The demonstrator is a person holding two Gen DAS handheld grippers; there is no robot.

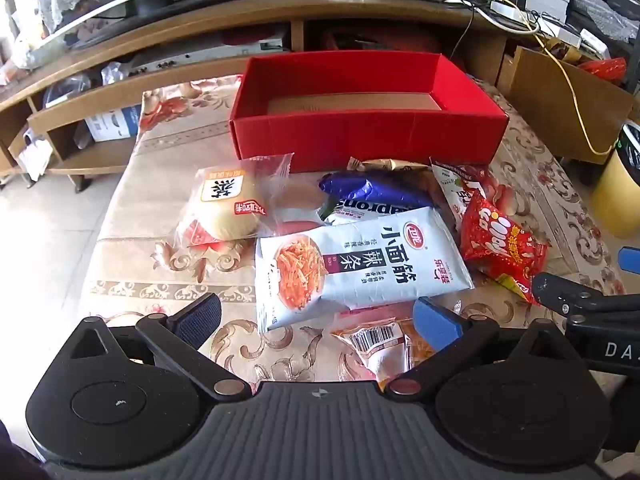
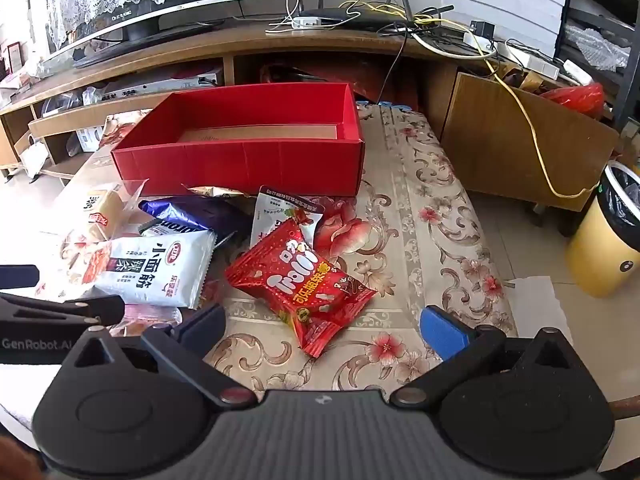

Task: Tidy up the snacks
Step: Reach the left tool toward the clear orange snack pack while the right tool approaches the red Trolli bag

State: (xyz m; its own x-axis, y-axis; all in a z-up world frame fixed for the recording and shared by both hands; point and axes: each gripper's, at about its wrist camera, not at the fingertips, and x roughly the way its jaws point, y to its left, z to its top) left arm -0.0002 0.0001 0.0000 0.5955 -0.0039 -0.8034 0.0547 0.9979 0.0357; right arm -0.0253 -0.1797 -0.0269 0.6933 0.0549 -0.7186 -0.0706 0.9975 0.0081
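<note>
Left claw (image 1: 320, 320) jaws wide apart, empty, above white rectangular noodle-snack packet (image 1: 360, 260); right claw (image 2: 320, 328) wide apart, empty, over red crinkled snack bag (image 2: 304, 280), both near open red cardboard box (image 2: 240, 156).

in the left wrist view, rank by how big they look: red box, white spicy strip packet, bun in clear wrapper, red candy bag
1. red box
2. white spicy strip packet
3. bun in clear wrapper and red candy bag look alike; the bag's corner is hidden, so no ranking.
</note>
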